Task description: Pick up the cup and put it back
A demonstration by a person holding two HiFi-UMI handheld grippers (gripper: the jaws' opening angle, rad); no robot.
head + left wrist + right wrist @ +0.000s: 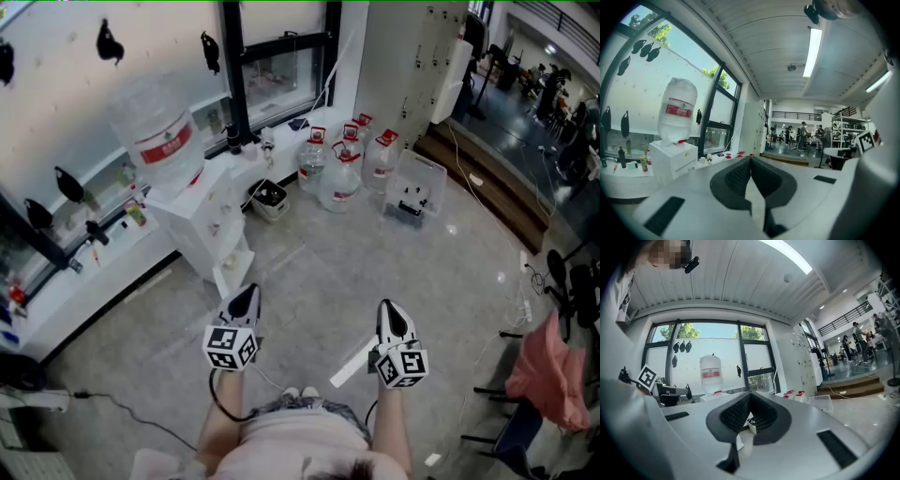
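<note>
Head view is showing no cup I can make out; I am holding my left gripper (246, 292) and right gripper (389, 307) closed and empty, with the water dispenser (202, 230) standing ahead-left, nearer my left one

White water dispenser (202, 227) under the window, topped with an inverted clear bottle (155, 136), small dark bin (270, 199) just right of it, red-capped water jugs (339, 180) and clear plastic crate (412, 192) farther right.
</note>
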